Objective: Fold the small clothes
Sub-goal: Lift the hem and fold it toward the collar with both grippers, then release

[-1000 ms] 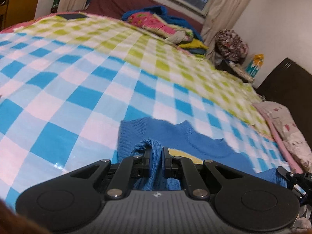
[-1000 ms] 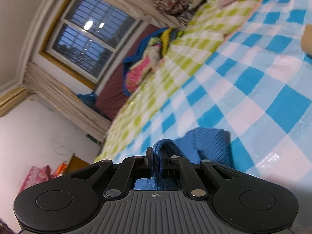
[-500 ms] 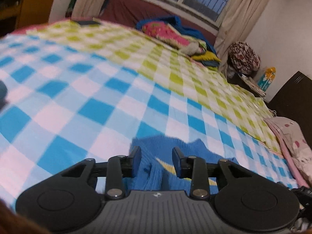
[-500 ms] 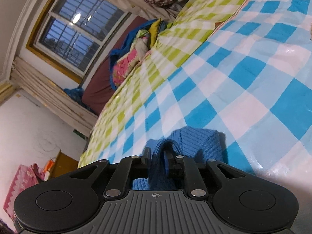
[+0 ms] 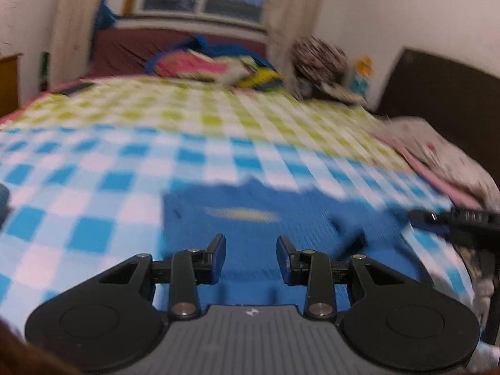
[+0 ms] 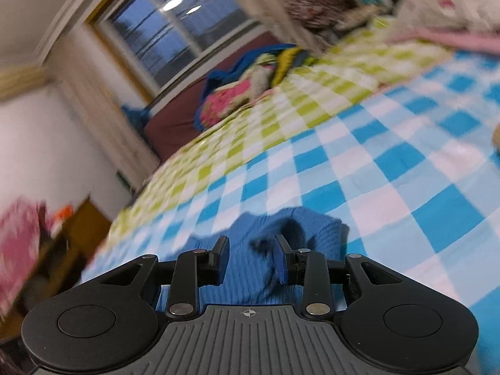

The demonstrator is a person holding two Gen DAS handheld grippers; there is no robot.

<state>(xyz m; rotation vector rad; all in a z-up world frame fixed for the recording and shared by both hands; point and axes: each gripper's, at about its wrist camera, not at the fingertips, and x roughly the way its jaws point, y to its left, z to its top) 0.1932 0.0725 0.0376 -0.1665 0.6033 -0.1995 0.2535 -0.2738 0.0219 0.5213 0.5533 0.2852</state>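
blue sweater [image 5: 250,218] flat on checked bedspread [image 5: 93,187] | left tongs [image 5: 251,251] apart | right tongs [image 6: 251,254] opening, fold between

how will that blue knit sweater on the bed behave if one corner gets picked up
The blue knit sweater likely droops: a loose fold slumps there. It probably won't slide on the checked bedsheet, since ribbed knit grips. It seems light.

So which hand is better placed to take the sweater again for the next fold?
Probably the right gripper: its jaws are opening, but a raised ridge of the sweater lies between them. The left gripper is open over flat knit.
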